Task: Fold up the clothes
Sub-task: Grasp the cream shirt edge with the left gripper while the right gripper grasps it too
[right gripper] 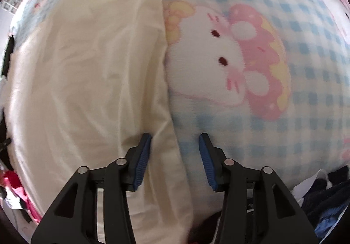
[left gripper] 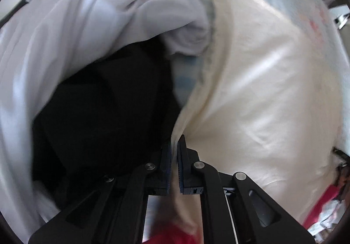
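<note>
A cream garment (left gripper: pixel 262 91) lies spread on a blue checked cartoon blanket (right gripper: pixel 284 112). My left gripper (left gripper: pixel 174 145) is shut on the cream garment's left edge, the cloth pinched between its blue pads. In the right wrist view the same cream garment (right gripper: pixel 87 80) covers the left half. My right gripper (right gripper: pixel 175 141) is open, its blue pads (right gripper: pixel 143 156) straddling the garment's right edge where it meets the blanket. Nothing is held in it.
A white garment (left gripper: pixel 65 25) is bunched over a black garment (left gripper: pixel 98 112) to the left of the left gripper. Red cloth (left gripper: pixel 175 237) lies below it. Dark blue clothes (right gripper: pixel 328 200) lie at the right wrist view's lower right, pink and mixed items (right gripper: pixel 13 182) at its lower left.
</note>
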The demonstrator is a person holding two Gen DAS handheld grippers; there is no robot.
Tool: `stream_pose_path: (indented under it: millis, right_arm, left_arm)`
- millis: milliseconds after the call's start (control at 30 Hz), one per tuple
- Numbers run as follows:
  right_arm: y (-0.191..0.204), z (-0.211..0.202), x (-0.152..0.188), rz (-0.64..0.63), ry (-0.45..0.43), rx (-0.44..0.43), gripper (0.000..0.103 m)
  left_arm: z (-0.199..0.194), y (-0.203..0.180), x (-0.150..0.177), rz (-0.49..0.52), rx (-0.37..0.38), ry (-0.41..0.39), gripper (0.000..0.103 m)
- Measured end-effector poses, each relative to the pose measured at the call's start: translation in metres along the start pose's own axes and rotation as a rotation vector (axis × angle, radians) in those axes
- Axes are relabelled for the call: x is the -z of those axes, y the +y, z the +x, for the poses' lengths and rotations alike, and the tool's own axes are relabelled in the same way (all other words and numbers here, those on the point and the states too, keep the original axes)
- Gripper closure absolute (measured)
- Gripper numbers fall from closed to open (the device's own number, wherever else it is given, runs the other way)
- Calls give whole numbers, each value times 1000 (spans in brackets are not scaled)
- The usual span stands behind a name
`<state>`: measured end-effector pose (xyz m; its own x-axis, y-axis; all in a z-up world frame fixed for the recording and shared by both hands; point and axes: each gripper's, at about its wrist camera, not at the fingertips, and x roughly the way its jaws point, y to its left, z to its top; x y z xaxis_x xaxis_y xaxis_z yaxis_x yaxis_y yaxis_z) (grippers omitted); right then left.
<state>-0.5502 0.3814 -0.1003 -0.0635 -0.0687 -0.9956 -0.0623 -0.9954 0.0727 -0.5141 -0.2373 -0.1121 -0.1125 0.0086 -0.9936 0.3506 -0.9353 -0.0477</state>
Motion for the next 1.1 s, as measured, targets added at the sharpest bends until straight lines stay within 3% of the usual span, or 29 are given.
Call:
stream_pose_path:
  millis: [67, 100, 167, 200, 300, 400, 433, 567, 600, 633, 667, 700, 733, 767, 800, 933, 1100]
  right_arm:
    - [0, 0, -4, -22, 5, 14, 57]
    - [0, -2, -6, -30, 7, 12, 57]
    - [-1, -11, -9, -32, -2, 8, 57]
    - [-2, -20, -14, -25, -22, -4, 55]
    - [-4, -33, -42, -14, -72, -56, 51]
    - [-2, -24, -78, -17, -81, -80, 29]
    - [-2, -21, -89, -18, -84, -89, 29]
    - [0, -9, -136, -22, -97, -121, 29]
    - [0, -7, -148, -23, -100, -129, 29]
    - [0, -4, -160, -24, -103, -137, 29]
    - [1, -1, -172, -25, -106, -145, 29]
    - [1, 2, -183, -26, -109, -154, 33]
    - [1, 5, -195, -26, -112, -162, 45]
    - [2, 8, -207, -27, -116, -170, 89]
    - [2, 10, -215, -26, -120, -176, 96]
    - [-6, 4, -218, 8, -148, -181, 100]
    - [-15, -4, -221, 50, -184, -186, 100]
  left_arm:
    - [0, -9, 0, 47, -58, 29, 95]
    - [-6, -14, -3, 49, -52, 42, 95]
    - [-32, -19, -14, 42, 31, -19, 92]
    - [-44, -23, -21, 40, 70, -52, 85]
    - [-62, -42, -74, 76, 132, -174, 51]
    - [-36, -63, -144, 55, 167, -204, 46]
    - [-19, -67, -165, 23, 161, -172, 44]
    - [43, -97, -239, -58, 95, -65, 44]
    - [48, -106, -244, -33, 57, -64, 56]
    - [53, -115, -250, -8, 19, -64, 83]
    - [57, -124, -255, 17, -19, -63, 91]
    - [61, -133, -260, 41, -54, -66, 96]
    - [56, -138, -262, 56, -74, -85, 96]
    - [48, -140, -263, 66, -92, -113, 96]
    - [39, -138, -265, 64, -102, -147, 96]
    - [41, -113, -276, 9, -111, -145, 96]
    - [65, -122, -283, 32, -154, -97, 91]
